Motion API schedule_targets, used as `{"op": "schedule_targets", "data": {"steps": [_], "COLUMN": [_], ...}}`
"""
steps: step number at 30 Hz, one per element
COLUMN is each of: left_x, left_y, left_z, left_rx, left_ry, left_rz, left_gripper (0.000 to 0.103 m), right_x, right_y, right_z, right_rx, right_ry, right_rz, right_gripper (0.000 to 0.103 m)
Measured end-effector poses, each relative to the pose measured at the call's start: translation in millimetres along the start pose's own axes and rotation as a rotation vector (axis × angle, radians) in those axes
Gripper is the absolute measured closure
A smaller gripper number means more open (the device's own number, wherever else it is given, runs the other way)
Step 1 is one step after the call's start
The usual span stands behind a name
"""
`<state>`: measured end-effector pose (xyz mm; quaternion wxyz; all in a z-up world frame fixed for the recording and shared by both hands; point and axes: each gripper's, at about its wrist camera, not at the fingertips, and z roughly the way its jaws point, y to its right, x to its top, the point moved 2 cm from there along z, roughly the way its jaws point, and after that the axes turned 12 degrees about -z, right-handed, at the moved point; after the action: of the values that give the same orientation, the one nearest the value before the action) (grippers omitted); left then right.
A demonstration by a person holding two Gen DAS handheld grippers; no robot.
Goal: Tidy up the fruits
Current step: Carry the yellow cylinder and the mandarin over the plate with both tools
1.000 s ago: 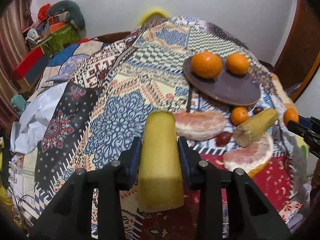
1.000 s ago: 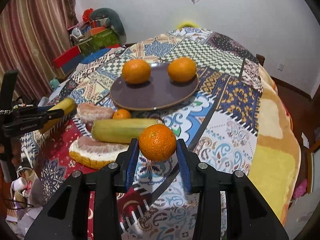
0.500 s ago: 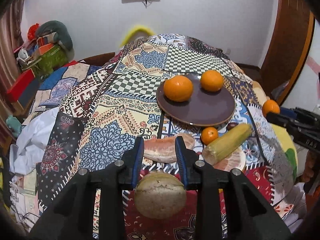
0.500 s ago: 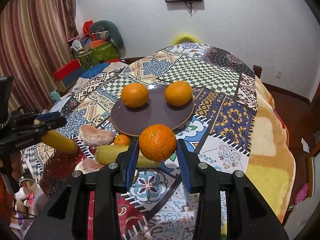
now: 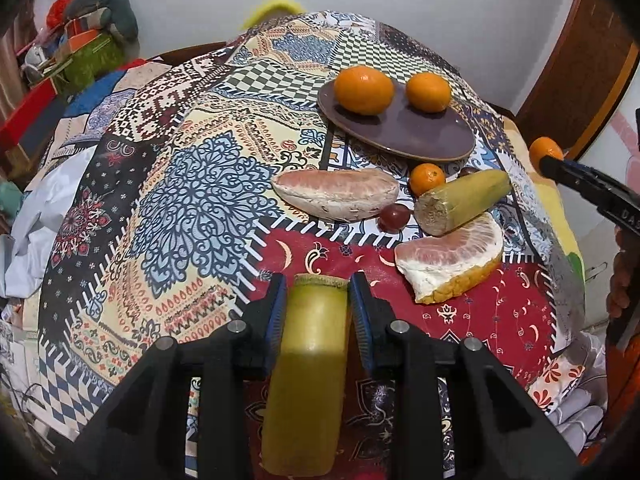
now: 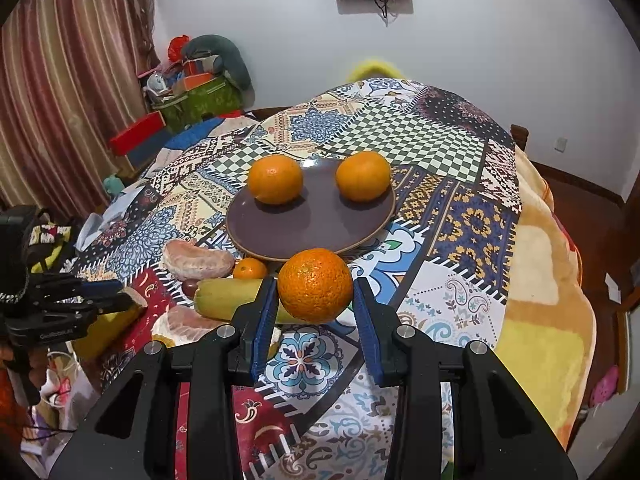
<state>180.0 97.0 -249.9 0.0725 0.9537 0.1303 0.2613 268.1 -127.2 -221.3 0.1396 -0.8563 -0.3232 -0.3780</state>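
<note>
Sugarcane piece (image 5: 310, 376) sits clamped in the left gripper (image 5: 316, 320), long axis running along the jaws, cut end pointing away from the camera, above the red patch of the quilt (image 5: 192, 200). Right gripper (image 6: 316, 308) pinches an orange (image 6: 315, 285) just in front of the brown plate (image 6: 312, 224). Second cane piece (image 5: 460, 204) lies on the quilt, long axis slanted toward the plate, between two pomelo segments (image 5: 336, 194).

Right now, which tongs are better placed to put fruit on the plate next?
Right tongs: shut on a round orange, just short of the brown round plate's near rim. Left tongs hold a yellow-green cane piece farther back, loose fruit between.
</note>
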Motion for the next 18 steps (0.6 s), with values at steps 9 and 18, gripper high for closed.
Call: {"op": "schedule_targets", "data": {"steps": [9, 18], "left_x": [-16.3, -7.8], "left_y": [-3.3, 1.1], "left_z": [5.0, -1.2], "left_rx": [0.036, 0.021], "left_ry": [-0.056, -0.013], "left_rz": [0.020, 0.008], "left_gripper": [0.064, 0.065], "right_x": [-3.5, -2.0], "right_y": [-2.5, -3.4], "right_z": [0.2, 3.5], "right_rx": [0.005, 0.014], "right_ry": [-0.011, -0.005], "right_rz": [-0.008, -0.011], "right_gripper": [0.068, 0.068]}}
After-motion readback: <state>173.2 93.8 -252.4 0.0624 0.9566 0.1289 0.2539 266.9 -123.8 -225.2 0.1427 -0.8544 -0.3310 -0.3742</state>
